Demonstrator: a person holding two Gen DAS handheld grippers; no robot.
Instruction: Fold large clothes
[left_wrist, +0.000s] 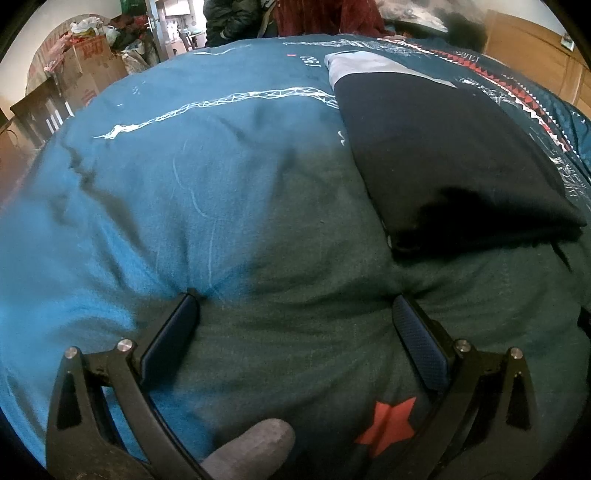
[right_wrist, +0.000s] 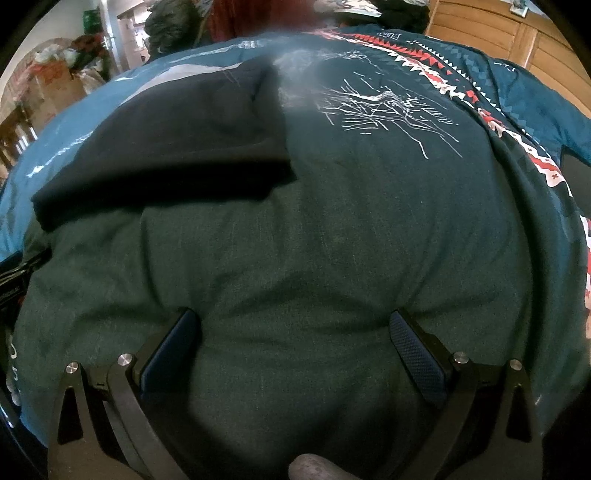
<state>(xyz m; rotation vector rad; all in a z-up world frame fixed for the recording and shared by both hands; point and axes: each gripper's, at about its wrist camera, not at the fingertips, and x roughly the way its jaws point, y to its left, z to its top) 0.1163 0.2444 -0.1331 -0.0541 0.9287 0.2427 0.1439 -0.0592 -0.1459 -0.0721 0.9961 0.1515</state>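
The folded dark navy garment (left_wrist: 454, 155) hides the teal printed bedcover (left_wrist: 207, 177) beneath it, and its near fold falls into black shadow where no layers can be told apart. Beyond the garment, the cluttered cardboard boxes (left_wrist: 88, 62) are too small to read. A grey gloved fingertip (left_wrist: 255, 450) is cut off by the bottom edge.

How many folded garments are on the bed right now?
1. A dark navy folded garment lies on the teal bedspread, ahead and right of the open left gripper, ahead and left of the open right gripper. Others may lie outside both views.
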